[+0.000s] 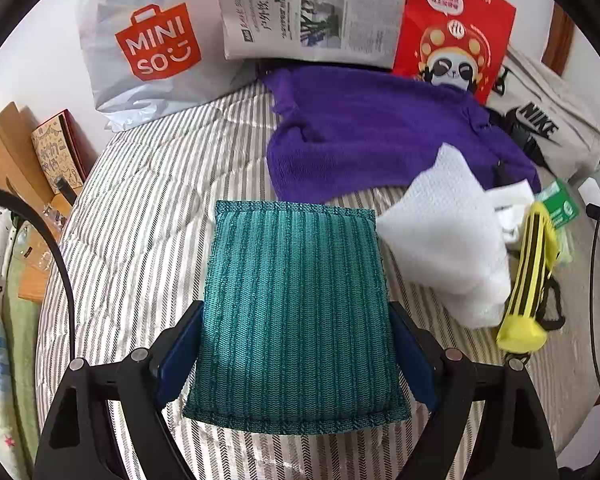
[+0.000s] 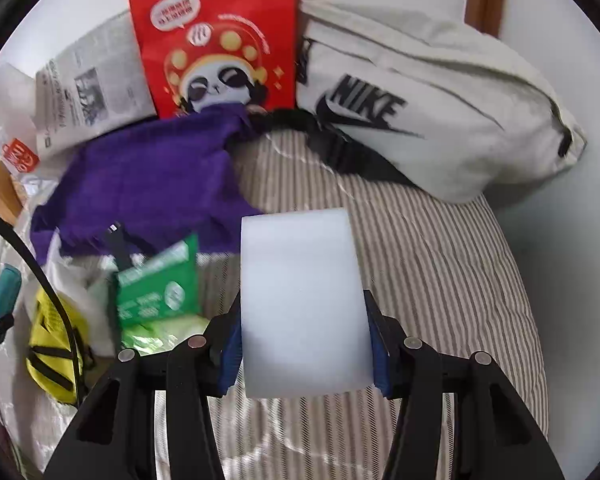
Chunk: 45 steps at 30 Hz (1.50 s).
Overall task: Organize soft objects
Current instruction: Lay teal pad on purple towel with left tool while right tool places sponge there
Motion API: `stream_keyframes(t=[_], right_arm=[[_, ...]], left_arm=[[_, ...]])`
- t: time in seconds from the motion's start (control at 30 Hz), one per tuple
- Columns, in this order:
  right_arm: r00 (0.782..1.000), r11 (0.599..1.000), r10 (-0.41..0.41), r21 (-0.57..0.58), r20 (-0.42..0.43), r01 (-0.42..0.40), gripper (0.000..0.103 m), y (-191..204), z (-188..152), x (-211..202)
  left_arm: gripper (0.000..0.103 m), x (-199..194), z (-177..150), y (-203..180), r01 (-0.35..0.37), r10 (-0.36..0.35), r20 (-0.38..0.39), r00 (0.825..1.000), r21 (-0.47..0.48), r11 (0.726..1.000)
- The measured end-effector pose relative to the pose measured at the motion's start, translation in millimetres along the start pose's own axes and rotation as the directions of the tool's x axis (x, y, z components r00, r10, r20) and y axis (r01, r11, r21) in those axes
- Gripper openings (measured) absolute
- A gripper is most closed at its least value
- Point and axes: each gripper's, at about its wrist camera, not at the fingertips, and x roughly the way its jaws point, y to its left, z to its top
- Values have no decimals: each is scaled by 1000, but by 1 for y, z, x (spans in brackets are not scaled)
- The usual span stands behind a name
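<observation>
Right gripper [image 2: 304, 354] clamps a white foam block [image 2: 302, 300] between its jaws, above the striped bed [image 2: 440, 280]; purple knit [image 2: 148, 184] and green packet [image 2: 156, 284] lie left.

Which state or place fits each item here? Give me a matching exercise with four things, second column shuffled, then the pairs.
Things:
1. teal knitted pad
2. white foam block
3. purple knit cloth
4. Nike bag

States:
A. clamped in the right gripper
B. lying spread on the striped bedding
C. clamped in the left gripper
D. resting at the bed's far corner by the wall

Pairs: 1-C, 2-A, 3-B, 4-D
</observation>
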Motion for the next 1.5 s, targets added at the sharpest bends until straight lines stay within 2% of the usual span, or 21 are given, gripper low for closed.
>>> stream_keyframes(t=[0.17, 0.3, 0.63, 0.83, 1.1, 1.2, 1.27, 1.5], right_arm=[[999, 999, 42, -2, 8, -42, 52, 20, 15, 1], [997, 997, 71, -21, 16, -70, 52, 37, 29, 4], [988, 986, 154, -66, 12, -153, 52, 81, 73, 26], [987, 984, 161, -74, -9, -161, 52, 105, 103, 57], [981, 982, 175, -62, -84, -181, 52, 135, 139, 120], [978, 982, 169, -64, -119, -178, 52, 142, 145, 142], [981, 987, 130, -73, -142, -142, 52, 145, 147, 158], [985, 989, 93, -96, -148, -108, 52, 150, 150, 181]], left_arm=[[87, -4, 14, 6, 46, -45, 23, 999, -40, 998], [87, -8, 32, 7, 51, -49, 53, 997, -32, 998], [87, -3, 89, 3, 116, -111, 121, 986, -34, 993], [87, 13, 113, -2, 136, -131, 121, 984, -34, 990], [87, 31, 124, 3, 140, -134, 107, 985, -52, 989], [87, 37, 127, 5, 139, -133, 102, 986, -56, 989], [87, 39, 128, 7, 140, -134, 103, 986, -56, 989], [87, 45, 130, 10, 146, -140, 99, 985, -48, 988]])
